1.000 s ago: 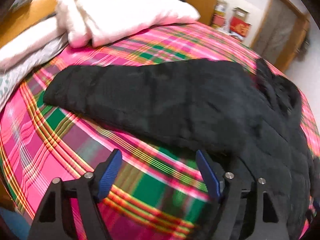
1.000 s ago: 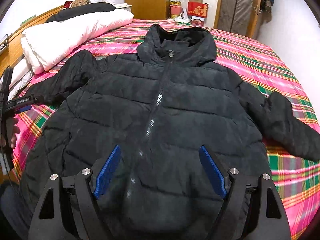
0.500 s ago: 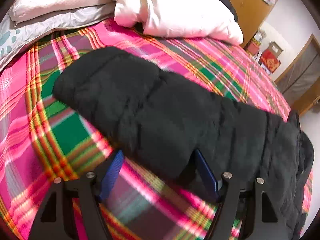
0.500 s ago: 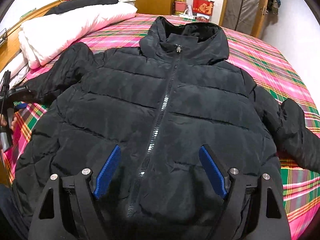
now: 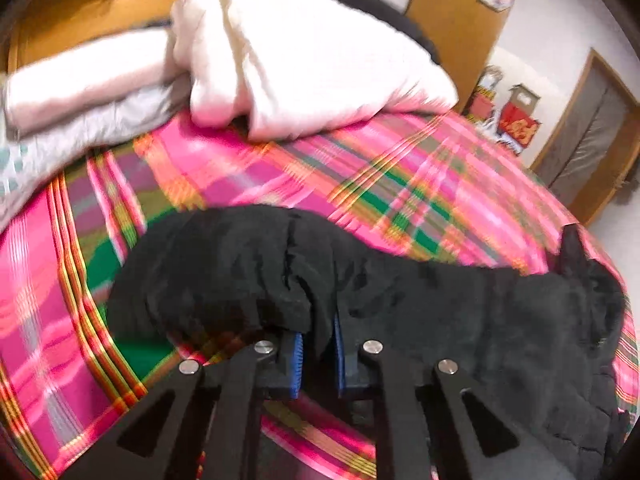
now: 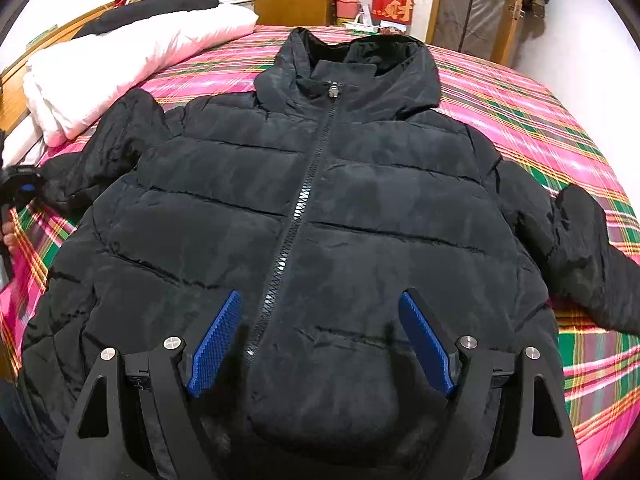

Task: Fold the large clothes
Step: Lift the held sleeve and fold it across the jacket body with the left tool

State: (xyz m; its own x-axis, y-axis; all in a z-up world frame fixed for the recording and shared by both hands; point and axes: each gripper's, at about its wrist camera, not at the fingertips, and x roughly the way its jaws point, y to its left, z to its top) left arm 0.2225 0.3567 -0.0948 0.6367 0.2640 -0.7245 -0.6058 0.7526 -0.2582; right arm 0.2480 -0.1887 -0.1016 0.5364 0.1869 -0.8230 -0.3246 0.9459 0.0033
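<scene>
The left tongs [image 5: 316,354] have just closed and now pinch the cuff end of the black jacket's sleeve [image 5: 224,272], though the picture is blurred there. The right tongs [image 6: 320,344] stand wide open low over the jacket [image 6: 320,208] front, probably not touching it. The jacket lies spread on the plaid bed [image 6: 520,120], centre of frame.

The black jacket [image 6: 320,208] covers most of the middle of the bed [image 6: 520,120]. A big white quilt [image 6: 120,60] is piled along the bed's left edge, by the left sleeve [image 5: 224,264]. Bare bedspread shows at the far right corner and along the right edge, past the right sleeve [image 6: 592,256].
</scene>
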